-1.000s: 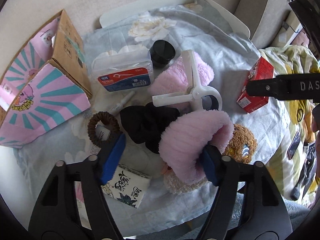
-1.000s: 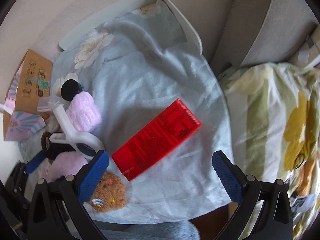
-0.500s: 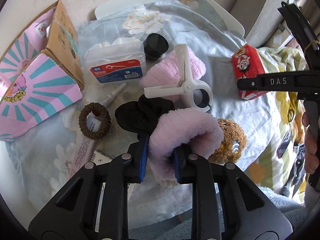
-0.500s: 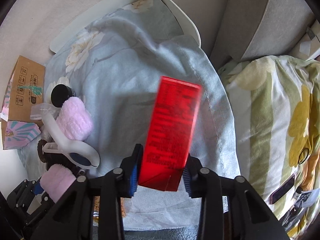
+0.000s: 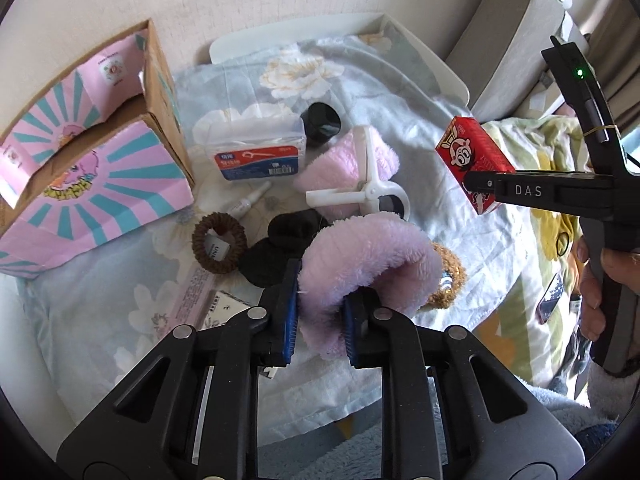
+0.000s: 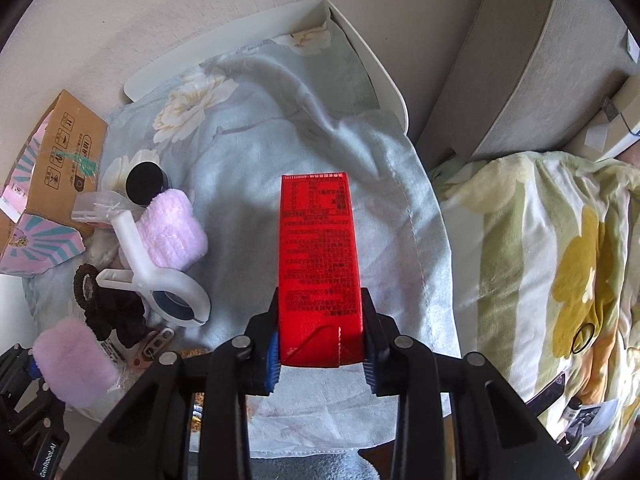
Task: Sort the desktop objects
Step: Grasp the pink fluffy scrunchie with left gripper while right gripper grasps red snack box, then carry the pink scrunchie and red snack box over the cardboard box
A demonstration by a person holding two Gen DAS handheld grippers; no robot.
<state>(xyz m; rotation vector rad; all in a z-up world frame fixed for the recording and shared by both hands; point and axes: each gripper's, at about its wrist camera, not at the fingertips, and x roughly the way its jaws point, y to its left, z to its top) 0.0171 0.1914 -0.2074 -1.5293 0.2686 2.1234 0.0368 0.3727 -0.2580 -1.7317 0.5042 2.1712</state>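
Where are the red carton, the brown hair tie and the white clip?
red carton (image 6: 318, 264), right wrist view, printed face.
brown hair tie (image 5: 219, 242), left wrist view, ring's lower band.
white clip (image 5: 370, 184), left wrist view, hinge.

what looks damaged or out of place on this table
The pink striped cardboard box at the left edge looks torn open, with ragged flaps. A black scrunchie and a brown hair tie lie jumbled over other small items.
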